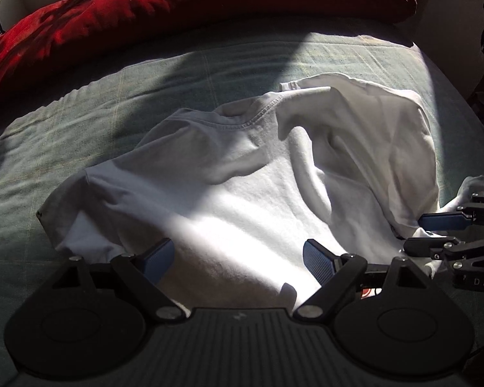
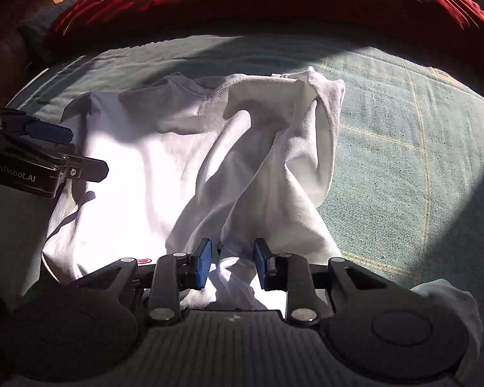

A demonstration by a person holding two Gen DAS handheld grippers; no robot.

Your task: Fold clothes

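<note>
A white T-shirt (image 1: 226,177) (image 2: 151,167) lies on the green bed cover, its collar (image 1: 242,122) toward the far side. Its right part is pulled up into a rumpled ridge (image 2: 274,161) folded over the body. My left gripper (image 1: 238,248) (image 2: 88,153) hovers open over the shirt's near left edge, with nothing between its fingers. My right gripper (image 2: 232,251) (image 1: 414,232) stands at the shirt's near right corner. Its blue pads (image 2: 203,261) are part-way apart, and a loose bunch of white cloth sits between them without being pinched.
A red duvet (image 1: 177,9) (image 2: 274,6) is heaped along the far side of the bed. The green checked cover (image 2: 403,161) (image 1: 64,135) spreads right and left of the shirt. Another bit of white cloth (image 2: 451,306) lies at the near right. Strong sun and shadow cross the bed.
</note>
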